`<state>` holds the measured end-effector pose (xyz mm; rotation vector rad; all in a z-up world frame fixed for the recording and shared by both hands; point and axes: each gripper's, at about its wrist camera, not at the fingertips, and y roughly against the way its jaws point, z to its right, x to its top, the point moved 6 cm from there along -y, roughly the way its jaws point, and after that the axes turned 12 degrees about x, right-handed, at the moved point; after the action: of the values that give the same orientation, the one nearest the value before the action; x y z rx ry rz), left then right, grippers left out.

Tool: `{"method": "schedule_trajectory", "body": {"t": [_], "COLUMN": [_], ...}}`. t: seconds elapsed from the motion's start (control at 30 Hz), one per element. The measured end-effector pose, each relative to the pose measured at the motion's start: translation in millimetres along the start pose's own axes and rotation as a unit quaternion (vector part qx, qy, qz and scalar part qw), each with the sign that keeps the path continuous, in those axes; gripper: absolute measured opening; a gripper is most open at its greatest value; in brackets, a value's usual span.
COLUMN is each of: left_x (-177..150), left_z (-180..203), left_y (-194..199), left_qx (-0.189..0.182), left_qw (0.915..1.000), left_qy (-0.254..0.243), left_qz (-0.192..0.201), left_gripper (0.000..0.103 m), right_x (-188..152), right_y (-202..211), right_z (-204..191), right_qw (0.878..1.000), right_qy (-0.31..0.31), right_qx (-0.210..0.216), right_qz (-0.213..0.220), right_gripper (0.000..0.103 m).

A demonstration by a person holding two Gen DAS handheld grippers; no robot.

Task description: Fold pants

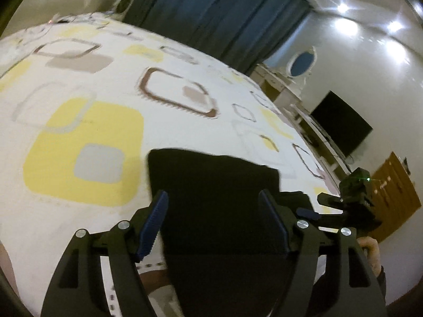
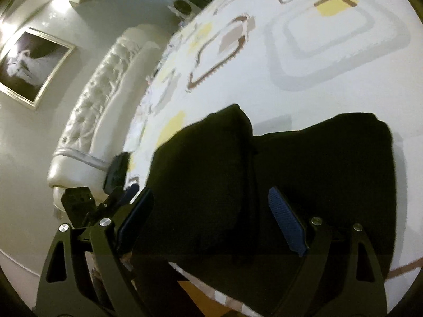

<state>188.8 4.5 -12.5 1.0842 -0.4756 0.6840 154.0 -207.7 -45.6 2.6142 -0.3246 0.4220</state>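
Note:
Black pants (image 1: 216, 192) lie folded into a compact bundle near the bed's front edge; in the right wrist view the pants (image 2: 304, 169) show two thick folded lobes side by side. My left gripper (image 1: 214, 198) is open, its blue-padded fingers spread on either side of the fabric, just above it. My right gripper (image 2: 211, 195) is also open, fingers wide over the near part of the bundle, holding nothing. The right gripper's body (image 1: 354, 198) shows at the right of the left wrist view.
The bed sheet (image 1: 105, 84) is white with yellow, grey and brown squares. A tufted white headboard (image 2: 100, 100) stands at the left. Dark curtains (image 1: 211, 13), a black TV (image 1: 341, 124), a dresser and a wooden door (image 1: 396, 198) lie beyond the bed.

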Motion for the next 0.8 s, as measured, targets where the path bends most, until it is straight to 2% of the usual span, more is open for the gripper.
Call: {"method": "schedule_trajectory", "body": {"t": [0.07,0.17,0.27,0.4,0.43,0.47,0.5,0.67,0.8], "left_x": [-3,-6,-8,-13,-14,-15,-16,-19,-19], "left_z": [-6,-10,-14,-19,-20,-21,-22,-25,-24], "left_y": [-2,-5,-9,-15,-16,-18,-19,-22,-23], "left_qx": [0.000,0.002,0.000,-0.003,-0.003,-0.003,-0.003,-0.004,-0.001], "left_qw": [1.0000,1.0000,0.9999,0.9996,0.9996,0.9995,0.9995,0.9992,0.9992], "left_qy": [0.003,0.002,0.007,0.012,0.012,0.012,0.011,0.018,0.015], "left_qz": [-0.005,-0.009,-0.013,-0.024,-0.026,-0.029,-0.030,-0.035,-0.037], "left_gripper": [0.070,0.070,0.070,0.070,0.070,0.070,0.070,0.070,0.071], "right_x": [1,-2,-4,-4,-2,-2,-2,-6,-9], "right_y": [-12,-31,-40,-45,-44,-43,-43,-41,-38], "right_z": [6,7,3,4,5,6,9,20,19], "right_qw": [1.000,0.999,0.998,0.997,0.996,0.996,0.996,0.996,0.996], "right_qy": [-0.007,-0.006,-0.022,-0.025,-0.026,-0.025,-0.026,-0.019,-0.006], "right_qx": [-0.015,-0.017,0.014,0.025,0.027,0.024,0.018,-0.009,-0.010], "right_qz": [-0.017,-0.048,-0.062,-0.074,-0.076,-0.077,-0.079,-0.092,-0.088], "right_gripper": [0.089,0.089,0.089,0.089,0.085,0.075,0.069,0.023,0.013]}}
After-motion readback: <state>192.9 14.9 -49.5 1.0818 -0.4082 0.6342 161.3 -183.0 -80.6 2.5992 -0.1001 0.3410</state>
